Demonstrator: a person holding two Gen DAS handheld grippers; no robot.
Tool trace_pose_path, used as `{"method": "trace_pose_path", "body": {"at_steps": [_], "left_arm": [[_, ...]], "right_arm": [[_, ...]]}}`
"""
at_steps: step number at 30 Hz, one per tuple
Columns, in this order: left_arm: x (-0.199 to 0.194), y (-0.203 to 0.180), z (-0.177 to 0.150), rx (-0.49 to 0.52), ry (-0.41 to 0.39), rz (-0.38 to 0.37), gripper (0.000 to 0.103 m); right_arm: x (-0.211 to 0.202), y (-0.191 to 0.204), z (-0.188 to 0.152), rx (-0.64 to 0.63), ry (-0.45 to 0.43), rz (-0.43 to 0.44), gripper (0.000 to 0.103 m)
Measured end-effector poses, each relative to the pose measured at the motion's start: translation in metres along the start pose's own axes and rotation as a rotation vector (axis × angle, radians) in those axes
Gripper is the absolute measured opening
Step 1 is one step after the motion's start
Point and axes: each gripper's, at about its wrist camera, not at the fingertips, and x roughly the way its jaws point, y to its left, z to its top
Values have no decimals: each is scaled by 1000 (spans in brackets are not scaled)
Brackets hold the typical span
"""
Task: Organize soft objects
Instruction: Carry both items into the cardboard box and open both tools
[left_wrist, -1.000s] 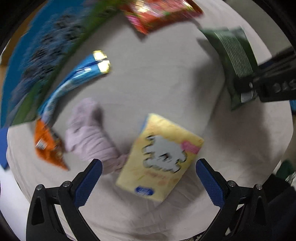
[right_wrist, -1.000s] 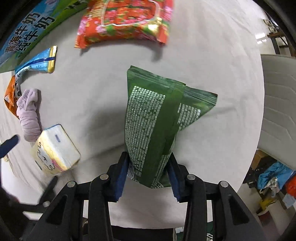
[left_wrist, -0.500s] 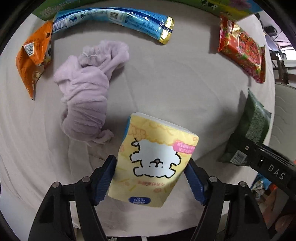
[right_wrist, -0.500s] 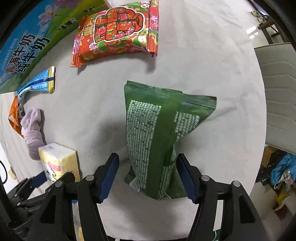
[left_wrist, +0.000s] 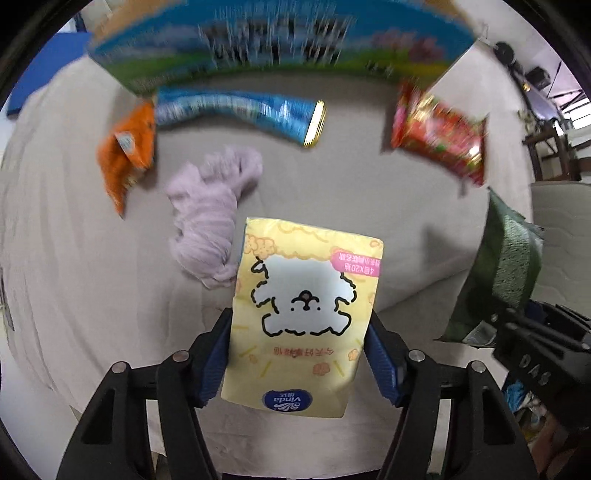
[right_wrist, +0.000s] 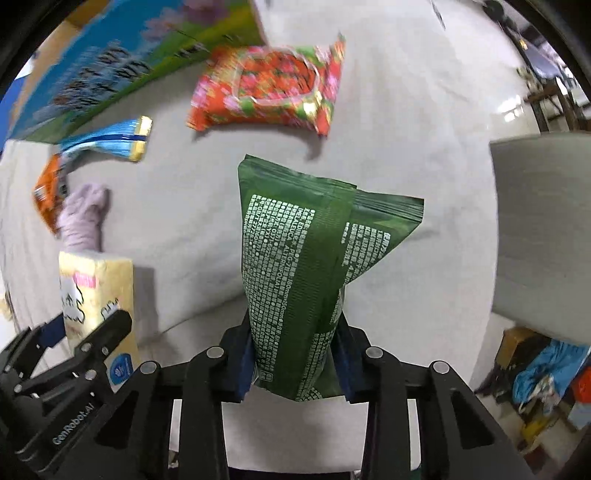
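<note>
My left gripper (left_wrist: 299, 354) is shut on a yellow tissue pack (left_wrist: 306, 310) with a white dog drawing and holds it above the beige cloth. My right gripper (right_wrist: 295, 354) is shut on a dark green snack bag (right_wrist: 306, 266) with white print, held upright. The tissue pack (right_wrist: 98, 306) and left gripper also show at the left of the right wrist view. The green bag (left_wrist: 495, 266) shows at the right of the left wrist view.
On the beige cloth (left_wrist: 332, 184) lie a lilac crumpled cloth (left_wrist: 210, 218), an orange packet (left_wrist: 125, 162), a blue tube pack (left_wrist: 240, 110) and a red floral snack bag (left_wrist: 439, 136). A blue and green milk carton box (left_wrist: 280, 40) stands at the far edge. A grey chair (right_wrist: 543, 229) is at right.
Both grippers have closed on their objects: left on the tissue pack, right on the green bag. Both have lifted and the views have swung toward the far box.
</note>
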Motion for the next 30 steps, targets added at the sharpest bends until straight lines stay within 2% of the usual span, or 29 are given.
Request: {"method": "trace_pose_path", "body": {"at_steps": [3,5,8,13,18,22,25,27,30], "left_arm": [[-37,3,3,-13,-58,-12,64],[-63,3,5,-29,-99,-32,64],[-88,-27,-5,-50,-161,-58,64],[-106,-28,29,-61,-236,-105,64],[-131,-21,67,-50,-270,-150,64],[-138,-11,111,-42,-273,-187,64],[-134,-2,151,-46,-252,-220,63],[-128,3,176,-49,-240,-225,62],[-110,14,220,-72,-188,-273,61]], "right_arm": [[-21,5,-15,-45,-66,-7,36],[-39,28,-20,-74,-121,-18,35],[-72,34,-36,-113,-214,-33,35],[-122,48,-42,-149,-331,-26,35],[-167,59,-51,-157,-405,1,35],[-194,75,-37,-147,-439,19,35],[-207,92,-11,-140,-437,45,35],[-204,95,21,-135,-428,57,35],[-193,95,69,-121,-397,78,35]]}}
